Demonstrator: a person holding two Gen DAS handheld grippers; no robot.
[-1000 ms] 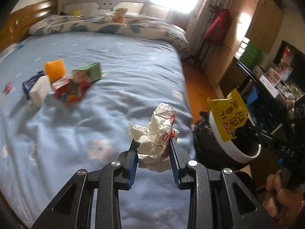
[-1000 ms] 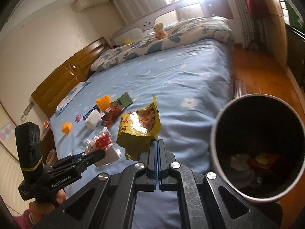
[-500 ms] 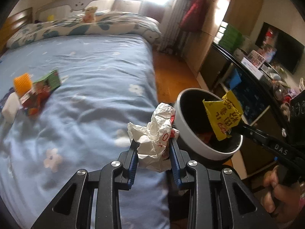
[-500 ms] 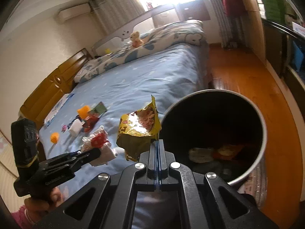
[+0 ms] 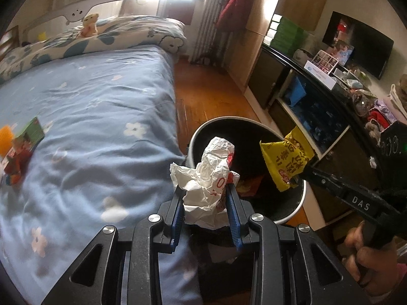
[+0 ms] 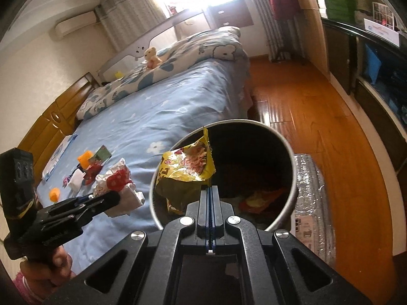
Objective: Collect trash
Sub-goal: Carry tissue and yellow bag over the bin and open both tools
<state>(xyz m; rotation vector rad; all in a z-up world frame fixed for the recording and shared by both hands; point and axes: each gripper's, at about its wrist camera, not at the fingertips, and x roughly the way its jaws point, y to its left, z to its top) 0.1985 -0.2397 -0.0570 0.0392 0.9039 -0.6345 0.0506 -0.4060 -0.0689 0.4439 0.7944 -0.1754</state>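
Beside the bed (image 5: 101, 117), both jaws clamp upright wrappers over the bin (image 6: 290, 157): crumpled paper (image 5: 207, 178), yellow packet (image 6: 185, 167).

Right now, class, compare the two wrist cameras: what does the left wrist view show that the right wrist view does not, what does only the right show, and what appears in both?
Only the left wrist view shows the dark television on the wall.

Only the right wrist view shows the air conditioner, the wooden headboard and the silver package beside the bin.

Both show the bin, the crumpled white wrapper, the yellow snack bag, the blue bed and the toy bear.
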